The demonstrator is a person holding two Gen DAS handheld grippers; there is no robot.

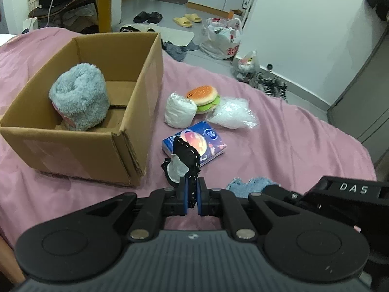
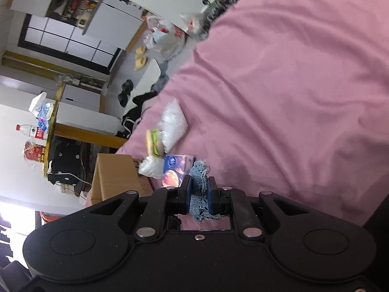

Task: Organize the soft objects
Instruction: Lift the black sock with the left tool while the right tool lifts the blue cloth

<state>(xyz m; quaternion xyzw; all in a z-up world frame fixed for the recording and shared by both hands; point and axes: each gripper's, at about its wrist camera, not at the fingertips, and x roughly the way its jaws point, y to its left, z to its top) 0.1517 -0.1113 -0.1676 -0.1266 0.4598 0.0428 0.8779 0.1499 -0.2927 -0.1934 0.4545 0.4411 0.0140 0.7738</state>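
Observation:
My left gripper [image 1: 192,189] is shut on a black fabric piece with white stitching and a white tag [image 1: 184,160], held above the pink bed near the cardboard box [image 1: 80,141]. A grey fluffy item [image 1: 80,97] stands inside the box. A burger plush [image 1: 203,97], a white wrapped bundle [image 1: 180,110], a clear plastic bag [image 1: 231,114] and a blue tissue pack [image 1: 194,143] lie right of the box. My right gripper [image 2: 199,189] is shut on a blue denim cloth [image 2: 198,185], also visible in the left wrist view [image 1: 250,185].
The pink bedsheet [image 1: 291,146] covers the bed, whose edge drops to a floor with slippers [image 1: 187,19], plastic bags [image 1: 223,36] and shoes. The right wrist view is rolled sideways, showing the box [image 2: 116,177] and burger plush [image 2: 153,143].

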